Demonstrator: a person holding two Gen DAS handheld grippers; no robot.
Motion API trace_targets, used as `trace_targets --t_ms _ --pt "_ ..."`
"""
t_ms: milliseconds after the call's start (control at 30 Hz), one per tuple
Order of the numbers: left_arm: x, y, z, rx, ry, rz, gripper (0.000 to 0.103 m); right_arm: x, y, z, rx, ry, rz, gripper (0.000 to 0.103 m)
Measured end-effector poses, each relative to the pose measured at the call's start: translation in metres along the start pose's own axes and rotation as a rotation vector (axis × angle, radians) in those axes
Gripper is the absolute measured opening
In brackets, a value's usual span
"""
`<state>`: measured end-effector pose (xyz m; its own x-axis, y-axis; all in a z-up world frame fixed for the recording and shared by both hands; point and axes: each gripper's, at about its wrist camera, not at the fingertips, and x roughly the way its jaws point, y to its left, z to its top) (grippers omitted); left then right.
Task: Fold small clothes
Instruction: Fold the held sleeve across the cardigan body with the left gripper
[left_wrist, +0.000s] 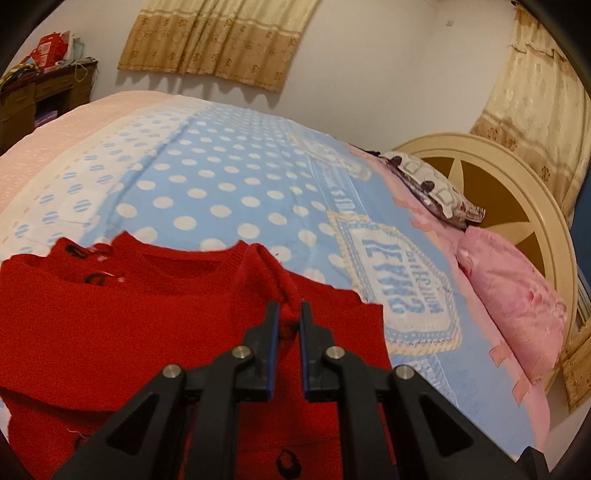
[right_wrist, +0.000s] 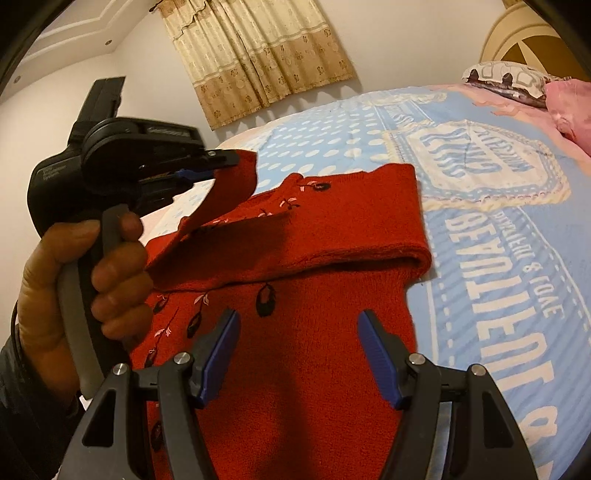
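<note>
A small red knit sweater (right_wrist: 295, 369) with black and pink flower embroidery lies on the bed. It also shows in the left wrist view (left_wrist: 110, 332). My left gripper (left_wrist: 289, 314) is shut on a pinched fold of the sweater's edge and lifts it. In the right wrist view the left gripper (right_wrist: 225, 162) holds that red flap raised above the sweater, at the left. One sleeve (right_wrist: 369, 229) lies folded across the body. My right gripper (right_wrist: 297, 325) is open and empty, hovering over the sweater's lower body.
The bed has a blue polka-dot blanket (left_wrist: 221, 184) with a printed badge (right_wrist: 480, 155). A pink pillow (left_wrist: 513, 295), a patterned pillow (left_wrist: 428, 184) and a cream headboard (left_wrist: 517, 192) are at the right. Curtains (right_wrist: 258, 55) hang behind. A dresser (left_wrist: 40, 96) stands far left.
</note>
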<state>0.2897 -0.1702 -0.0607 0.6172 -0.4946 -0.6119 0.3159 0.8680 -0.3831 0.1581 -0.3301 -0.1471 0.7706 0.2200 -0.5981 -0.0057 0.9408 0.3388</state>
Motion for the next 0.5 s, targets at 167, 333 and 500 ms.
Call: trace_targets --t_ms 167,333,500 --pt "0.005 -0.016 -0.004 0.067 -0.007 0.025 0.010 0.001 0.000 -0.003 0.001 -0.001 0.010 0.067" --pt "0.003 -0.019 -0.001 0.110 -0.033 0.051 0.010 0.003 -0.004 -0.004 0.017 0.003 0.009 0.067" --pt "0.010 -0.004 -0.013 0.193 0.042 0.134 0.018 0.002 -0.006 -0.005 0.022 0.000 0.023 0.067"
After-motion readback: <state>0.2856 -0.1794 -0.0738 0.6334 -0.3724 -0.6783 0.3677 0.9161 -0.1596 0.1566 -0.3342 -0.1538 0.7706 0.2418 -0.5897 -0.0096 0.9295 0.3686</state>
